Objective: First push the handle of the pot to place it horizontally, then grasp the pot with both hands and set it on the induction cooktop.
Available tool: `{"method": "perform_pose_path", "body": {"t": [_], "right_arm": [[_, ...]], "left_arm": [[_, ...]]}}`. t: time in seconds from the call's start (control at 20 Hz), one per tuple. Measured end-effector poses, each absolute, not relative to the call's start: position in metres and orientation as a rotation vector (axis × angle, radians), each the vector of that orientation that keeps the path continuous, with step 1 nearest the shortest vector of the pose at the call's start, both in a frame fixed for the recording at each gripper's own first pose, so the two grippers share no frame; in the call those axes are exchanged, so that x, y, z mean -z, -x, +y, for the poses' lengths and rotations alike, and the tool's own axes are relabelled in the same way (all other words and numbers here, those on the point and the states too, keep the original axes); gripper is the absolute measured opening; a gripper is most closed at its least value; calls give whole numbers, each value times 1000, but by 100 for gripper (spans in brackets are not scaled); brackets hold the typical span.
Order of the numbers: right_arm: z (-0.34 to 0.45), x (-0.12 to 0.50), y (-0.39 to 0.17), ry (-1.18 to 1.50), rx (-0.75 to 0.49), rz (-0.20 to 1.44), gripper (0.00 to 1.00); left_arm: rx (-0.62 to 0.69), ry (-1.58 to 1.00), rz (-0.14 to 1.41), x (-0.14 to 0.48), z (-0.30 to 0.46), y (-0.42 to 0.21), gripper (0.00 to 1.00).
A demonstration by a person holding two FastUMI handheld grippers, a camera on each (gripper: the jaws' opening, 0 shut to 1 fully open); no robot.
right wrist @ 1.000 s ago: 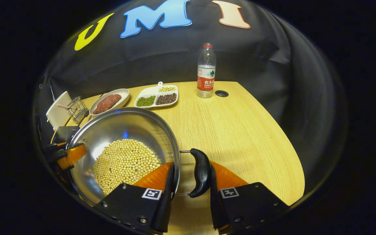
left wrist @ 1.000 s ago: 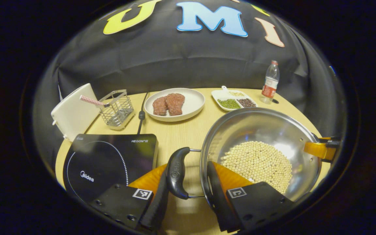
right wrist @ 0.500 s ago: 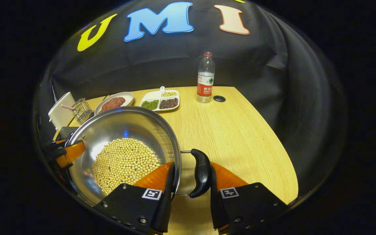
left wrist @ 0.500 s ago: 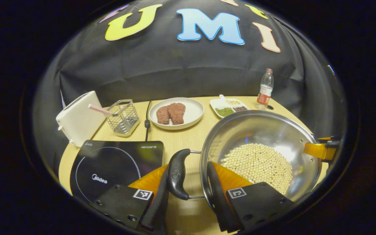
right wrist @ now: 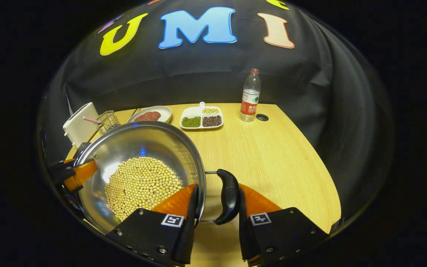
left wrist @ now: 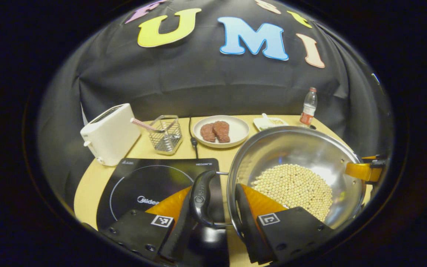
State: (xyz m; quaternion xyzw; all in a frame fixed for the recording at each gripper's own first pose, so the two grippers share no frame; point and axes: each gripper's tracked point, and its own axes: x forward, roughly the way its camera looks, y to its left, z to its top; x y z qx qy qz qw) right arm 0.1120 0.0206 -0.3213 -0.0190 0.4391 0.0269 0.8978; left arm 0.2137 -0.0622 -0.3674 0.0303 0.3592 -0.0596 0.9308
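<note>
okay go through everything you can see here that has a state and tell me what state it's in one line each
Pot: held by both side handles, beans inside, no lid.
Left gripper: one finger outside the handle, one inside the pot rim.
Right gripper: same, on the opposite handle.
Cooktop: bare, left handle above its edge.
Bottle: upright, capped.
Plate: holds two pieces of meat.
Wire basket: upright.

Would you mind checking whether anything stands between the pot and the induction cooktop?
Nothing visible does. The pot is held beside the induction cooktop, whose glass top is bare. The toaster and wire basket stand behind the cooktop, off the path.
</note>
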Motion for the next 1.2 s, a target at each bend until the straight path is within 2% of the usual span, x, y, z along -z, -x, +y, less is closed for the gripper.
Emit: {"method": "perform_pose_path", "body": {"t": [0.05, 0.1, 0.2, 0.25, 0.35, 0.45, 0.5, 0.55, 0.85, 0.95, 1.0, 1.1, 1.15, 1.2], "right_arm": [[28, 319, -111, 41, -59, 909, 50], [35, 318, -109, 45, -62, 907, 50], [49, 315, -109, 46, -71, 902, 50], [56, 314, -108, 44, -74, 903, 50], [71, 312, -106, 41, -81, 901, 50], [85, 311, -105, 39, -88, 900, 50], [93, 310, -104, 39, -92, 901, 50], [101, 310, -104, 39, -95, 902, 50], [150, 308, -106, 40, -123, 902, 50], [167, 308, -107, 41, -130, 904, 50], [176, 310, -107, 42, -132, 908, 50], [192, 311, -106, 45, -139, 916, 50], [199, 312, -107, 47, -145, 920, 50], [203, 319, -105, 47, -151, 922, 50]], "left_arm": [[118, -62, 737, 367, -58, -213, 69], [114, -61, 736, 366, -53, -212, 65], [105, -59, 732, 361, -45, -211, 65], [102, -59, 730, 360, -41, -212, 69], [96, -59, 727, 359, -33, -213, 65], [89, -58, 725, 355, -24, -214, 65], [86, -57, 726, 354, -19, -214, 69], [83, -55, 727, 353, -15, -214, 65], [55, -47, 730, 353, 14, -217, 65], [46, -43, 731, 353, 22, -218, 73], [42, -43, 734, 354, 28, -218, 73], [31, -41, 739, 353, 35, -216, 65], [24, -40, 740, 353, 39, -216, 69], [17, -39, 739, 354, 44, -217, 69]]}}
